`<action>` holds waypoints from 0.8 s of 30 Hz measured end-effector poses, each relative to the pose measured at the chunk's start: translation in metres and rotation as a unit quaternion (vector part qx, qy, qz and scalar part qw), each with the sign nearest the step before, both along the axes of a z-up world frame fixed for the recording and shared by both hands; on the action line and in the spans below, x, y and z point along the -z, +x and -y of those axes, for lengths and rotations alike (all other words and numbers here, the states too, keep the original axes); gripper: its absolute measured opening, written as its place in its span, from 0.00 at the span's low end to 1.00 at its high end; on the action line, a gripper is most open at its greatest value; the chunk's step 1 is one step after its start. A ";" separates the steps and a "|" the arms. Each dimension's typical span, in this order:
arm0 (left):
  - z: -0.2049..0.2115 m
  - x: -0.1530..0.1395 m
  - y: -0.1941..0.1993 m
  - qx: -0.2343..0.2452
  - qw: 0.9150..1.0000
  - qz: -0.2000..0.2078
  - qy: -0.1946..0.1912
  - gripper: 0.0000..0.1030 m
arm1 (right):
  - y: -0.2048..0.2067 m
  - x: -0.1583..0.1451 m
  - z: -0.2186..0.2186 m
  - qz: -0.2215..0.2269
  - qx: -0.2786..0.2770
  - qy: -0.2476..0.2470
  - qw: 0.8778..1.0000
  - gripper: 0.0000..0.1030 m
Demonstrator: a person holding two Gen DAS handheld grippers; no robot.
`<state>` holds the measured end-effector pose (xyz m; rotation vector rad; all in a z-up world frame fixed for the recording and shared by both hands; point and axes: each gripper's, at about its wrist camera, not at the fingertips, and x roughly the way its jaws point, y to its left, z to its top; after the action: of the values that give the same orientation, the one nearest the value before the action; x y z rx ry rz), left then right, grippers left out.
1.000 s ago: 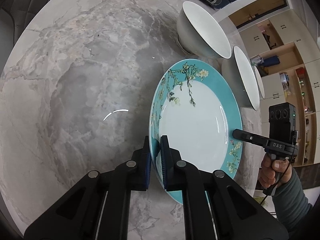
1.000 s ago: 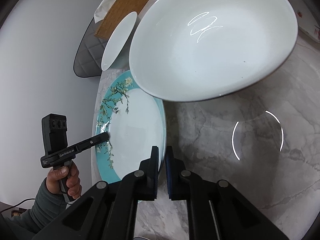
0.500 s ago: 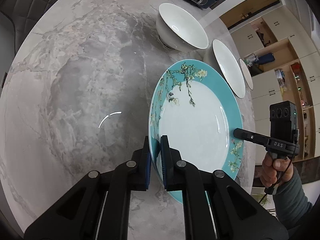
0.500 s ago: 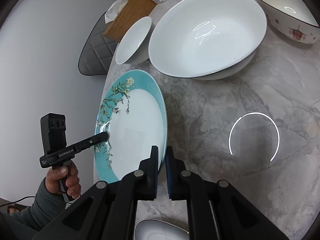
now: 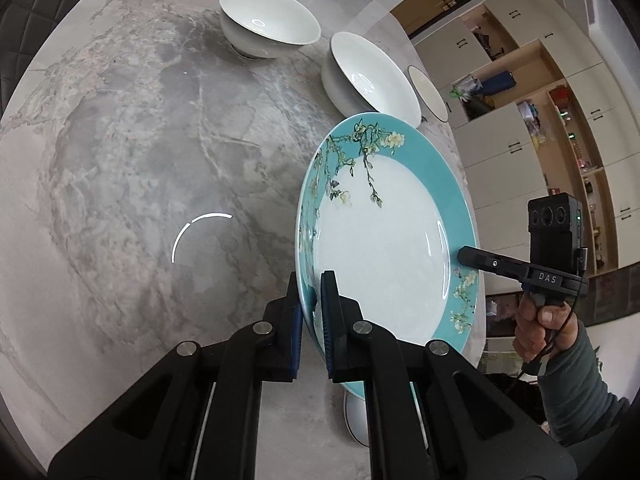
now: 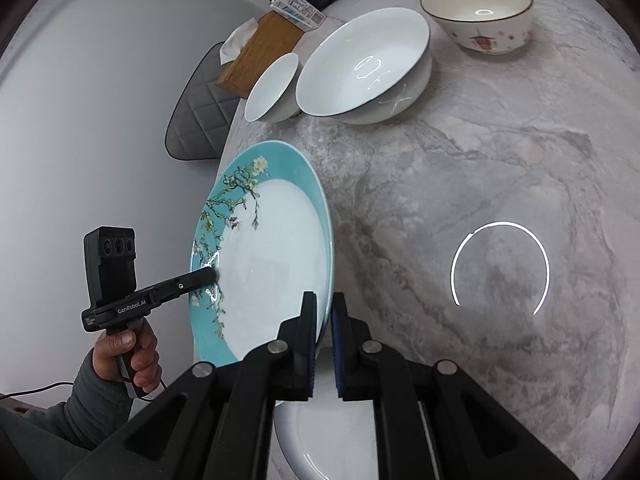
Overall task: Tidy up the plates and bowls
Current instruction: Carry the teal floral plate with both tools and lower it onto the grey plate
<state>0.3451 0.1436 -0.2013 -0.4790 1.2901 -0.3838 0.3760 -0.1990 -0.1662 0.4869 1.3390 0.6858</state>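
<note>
Because you have the teal floral plate (image 5: pixel 384 248) pinched at two opposite points of its rim, it hangs level between your hands, clear of the marble worktop (image 5: pixel 120 168). Your left claw (image 5: pixel 312 312) is clamped on the rim at about 7 o'clock in the left wrist view, one pad under the plate and one on its face. Your right claw (image 6: pixel 324 320) is clamped on the opposite edge, at about 5 o'clock on the plate in the right wrist view. Sharing the load this way looks deliberate: a wide, shallow plate gripped at one edge alone would lever hard against the pads and could slip.

Below the plate, at 6 o'clock in the right wrist view, a white plate (image 6: pixel 320 440) lies on the worktop. I judge it the likely landing spot, with plates stacked on plates. The bowls are grouped apart at 12 o'clock: a large white bowl (image 6: pixel 364 68) just beside a small white bowl (image 6: pixel 272 88), with a red-patterned bowl (image 6: pixel 480 12) near them at 1 o'clock. A wooden tissue box (image 6: pixel 260 52) sits behind them. Keeping both grips closed until the teal plate is centred over the white one seems the safe course.
</note>
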 end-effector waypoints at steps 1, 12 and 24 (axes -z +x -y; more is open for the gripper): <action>0.005 -0.001 -0.004 0.002 1.000 0.000 -0.002 0.06 | -0.006 -0.002 0.004 0.000 0.003 -0.001 1.000 0.09; 0.056 -0.006 -0.070 -0.002 1.000 -0.002 -0.003 0.06 | -0.062 -0.003 0.038 -0.005 -0.001 -0.001 1.000 0.09; 0.088 0.025 -0.136 -0.017 0.999 -0.026 0.006 0.06 | -0.120 0.020 0.076 -0.023 0.000 0.002 1.000 0.09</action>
<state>0.2087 0.0554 -0.2267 -0.5043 1.3324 -0.3366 0.2557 -0.2749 -0.1863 0.5076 1.3811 0.6814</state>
